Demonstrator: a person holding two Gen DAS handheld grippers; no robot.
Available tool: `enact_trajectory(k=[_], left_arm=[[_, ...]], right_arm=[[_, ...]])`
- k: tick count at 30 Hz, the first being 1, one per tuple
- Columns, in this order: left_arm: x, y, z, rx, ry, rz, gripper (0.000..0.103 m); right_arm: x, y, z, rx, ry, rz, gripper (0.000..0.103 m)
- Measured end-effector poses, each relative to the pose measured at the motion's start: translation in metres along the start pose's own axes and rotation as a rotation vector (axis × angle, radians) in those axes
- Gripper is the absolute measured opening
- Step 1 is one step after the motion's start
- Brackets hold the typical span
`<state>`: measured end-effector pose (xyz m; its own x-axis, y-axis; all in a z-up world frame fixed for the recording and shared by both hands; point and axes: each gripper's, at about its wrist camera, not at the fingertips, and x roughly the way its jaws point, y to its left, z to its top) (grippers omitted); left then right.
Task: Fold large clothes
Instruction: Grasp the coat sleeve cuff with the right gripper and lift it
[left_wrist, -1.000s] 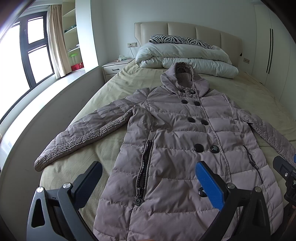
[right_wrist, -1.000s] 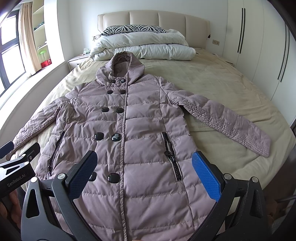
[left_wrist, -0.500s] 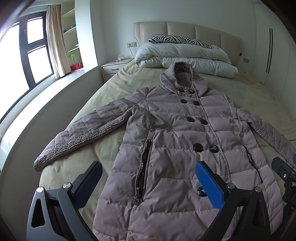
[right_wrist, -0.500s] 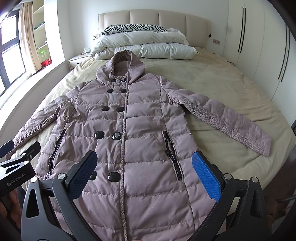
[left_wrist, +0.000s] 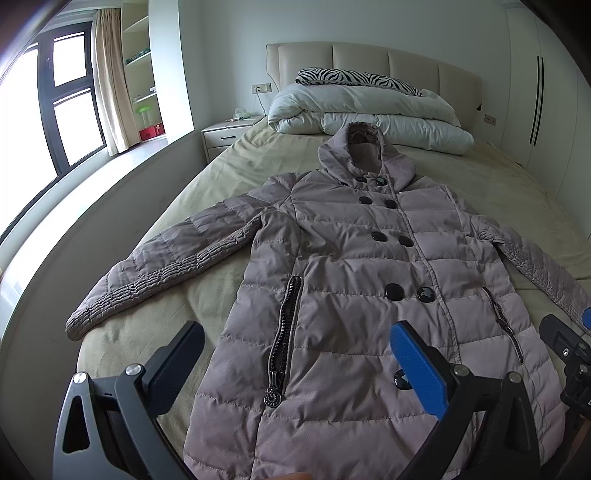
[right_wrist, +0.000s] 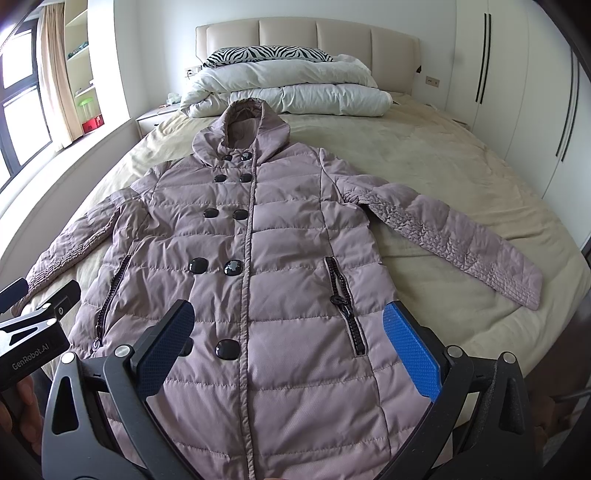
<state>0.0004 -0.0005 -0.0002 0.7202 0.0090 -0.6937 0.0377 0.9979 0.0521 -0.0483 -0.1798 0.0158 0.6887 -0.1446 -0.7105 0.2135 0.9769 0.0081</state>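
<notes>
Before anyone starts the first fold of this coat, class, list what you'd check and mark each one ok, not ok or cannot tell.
1. Coat lies flat, front up: ok.
2. Both sleeves spread out, left sleeve, right sleeve: ok.
3. Buttons fastened: cannot tell.
4. Left gripper open, fingers holding nothing: ok.
5. Right gripper open, holding nothing: ok.
6. Duvet apart from the hood: cannot tell.

A buttoned puffer coat lies flat on the bed, sleeves spread and hood toward a folded duvet. The left gripper hangs above its hem, jaws wide apart and empty.
</notes>
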Motion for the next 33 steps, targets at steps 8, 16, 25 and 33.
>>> enact_trajectory(k=[8, 16, 25, 33], left_arm=[[0.0, 0.0, 0.0, 0.0, 0.0, -0.001, 0.103], [0.0, 0.0, 0.0, 0.0, 0.001, -0.002, 0.103], [0.016, -0.009, -0.011, -0.031, 0.03, -0.052, 0.103], [0.053, -0.013, -0.024, -0.103, 0.221, -0.311, 0.103]], right_arm=[[0.0, 0.0, 0.001, 0.002, 0.002, 0.0, 0.103], [0.001, 0.0, 0.001, 0.001, 0.004, 0.0, 0.103], [0.005, -0.002, -0.007, 0.011, 0.007, 0.005, 0.103], [0.03, -0.089, -0.001, 0.258, 0.007, 0.156, 0.103]])
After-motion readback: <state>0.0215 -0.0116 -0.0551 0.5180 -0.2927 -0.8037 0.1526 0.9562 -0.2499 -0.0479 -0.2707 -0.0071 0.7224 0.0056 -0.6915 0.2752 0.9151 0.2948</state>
